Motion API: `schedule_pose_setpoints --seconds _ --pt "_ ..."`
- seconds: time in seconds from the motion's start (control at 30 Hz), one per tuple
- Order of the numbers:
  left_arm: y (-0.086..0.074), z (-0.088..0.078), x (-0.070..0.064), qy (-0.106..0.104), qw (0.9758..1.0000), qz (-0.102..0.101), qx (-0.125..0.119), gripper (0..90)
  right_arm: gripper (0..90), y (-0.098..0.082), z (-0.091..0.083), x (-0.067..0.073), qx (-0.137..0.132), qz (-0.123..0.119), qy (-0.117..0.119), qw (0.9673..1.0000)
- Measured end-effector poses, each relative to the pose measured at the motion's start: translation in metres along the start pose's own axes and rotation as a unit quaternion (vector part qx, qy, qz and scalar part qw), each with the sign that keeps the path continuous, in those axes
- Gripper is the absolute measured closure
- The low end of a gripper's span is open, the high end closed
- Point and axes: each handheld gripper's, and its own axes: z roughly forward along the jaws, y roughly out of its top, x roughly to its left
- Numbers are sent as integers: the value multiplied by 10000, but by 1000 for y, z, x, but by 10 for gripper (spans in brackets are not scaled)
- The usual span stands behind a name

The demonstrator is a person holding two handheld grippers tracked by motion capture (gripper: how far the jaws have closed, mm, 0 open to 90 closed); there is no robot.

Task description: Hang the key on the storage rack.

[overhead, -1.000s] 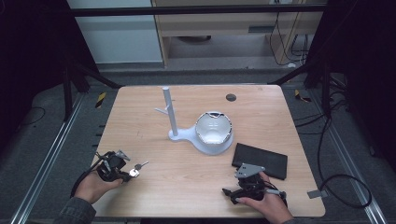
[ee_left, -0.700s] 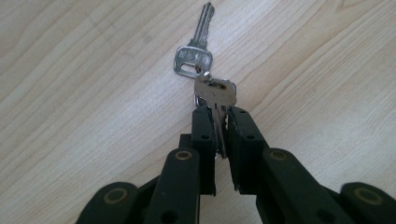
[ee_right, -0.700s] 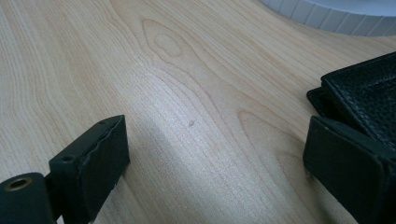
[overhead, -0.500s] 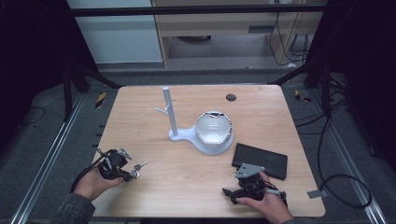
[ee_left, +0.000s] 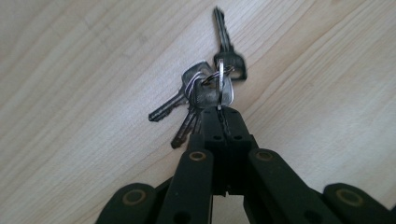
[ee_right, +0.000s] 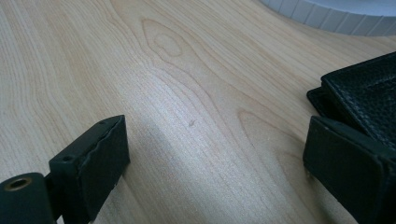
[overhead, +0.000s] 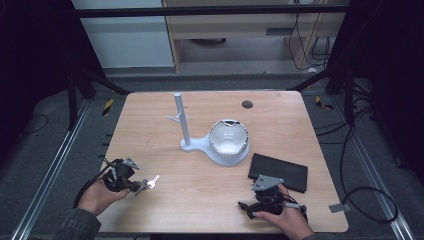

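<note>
Left gripper [ee_left: 223, 116] pinches a bunch of silver metal keys on a split ring [ee_left: 208, 88] near the front-left of the pale wooden counter [overhead: 280, 110].

Its fingers have just been closing and are now clenched on the ring, the keys hanging ahead of the tips. The right gripper [ee_right: 210, 163] rests with fingers released wide, beside the flat black leather wallet [ee_right: 369, 107]. The white plastic stand with an upright hooked post and round dish [overhead: 186, 125] sits mid-counter, well apart from the keys. To do this well, I judge: lift straight up, keep the pinch firm on the ring, and let the keys settle before carrying them toward the post's hook.
</note>
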Motion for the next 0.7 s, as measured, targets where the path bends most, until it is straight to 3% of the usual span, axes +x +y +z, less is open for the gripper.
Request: schedule_pose_setpoints --seconds 0.37,0.6,0.7 --pt "32 -56 -12 124 9989 336 -295 900 73 0 0 0 0 1 0 10000" --pt "61 -81 -18 301 9977 532 -288 899 73 0 0 0 1 3 -8 10000" --pt "73 -90 -19 283 9972 570 -394 899 68 0 0 0 11 9 -12 10000"
